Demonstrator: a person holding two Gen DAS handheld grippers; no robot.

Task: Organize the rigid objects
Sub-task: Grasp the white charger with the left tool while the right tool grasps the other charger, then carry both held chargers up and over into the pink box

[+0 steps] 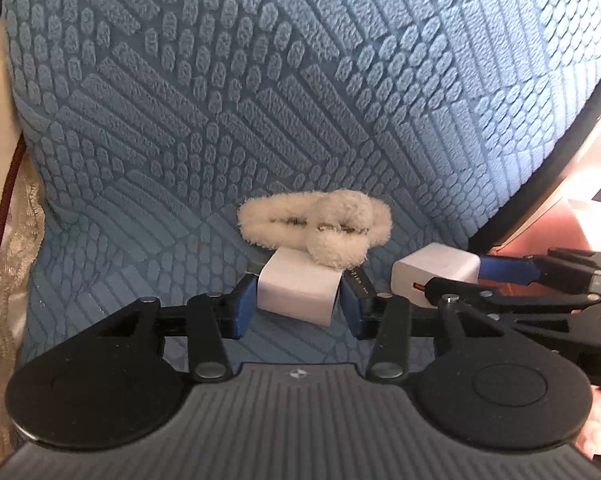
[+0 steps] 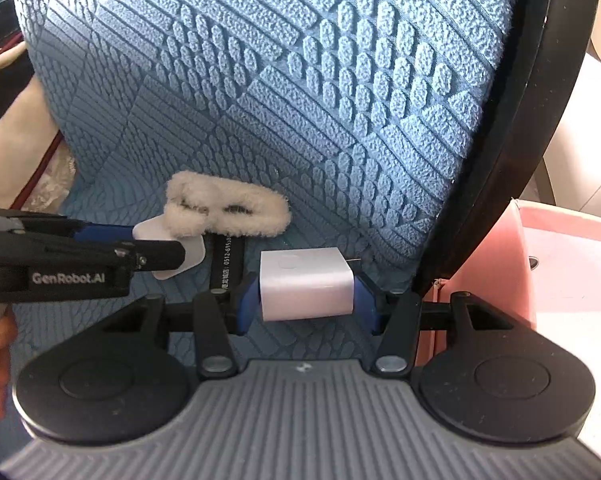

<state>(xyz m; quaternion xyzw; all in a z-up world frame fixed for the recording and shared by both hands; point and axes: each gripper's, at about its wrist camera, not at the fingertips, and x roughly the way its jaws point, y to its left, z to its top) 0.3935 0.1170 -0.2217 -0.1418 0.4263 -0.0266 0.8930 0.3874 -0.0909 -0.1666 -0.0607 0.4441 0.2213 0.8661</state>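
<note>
The left claw [image 1: 296,304] held 1 white block [image 1: 296,292] beneath a fluffy cream loop [image 1: 316,226] on the blue textured cushion [image 1: 260,100]. Beside it, the right claw [image 2: 306,294] gripped 1 white charger [image 2: 306,288].

"GenRobot.AI" on the left tool [image 2: 172,256]; digits "0512-615" on a black strap [image 2: 226,264].

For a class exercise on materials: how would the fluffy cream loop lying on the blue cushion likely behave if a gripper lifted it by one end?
The fluffy loop would probably droop, since it already lies folded over itself. Its pile suggests it is light for its size. It seems unlikely to roll, lying flat on the textured blue cushion.
</note>
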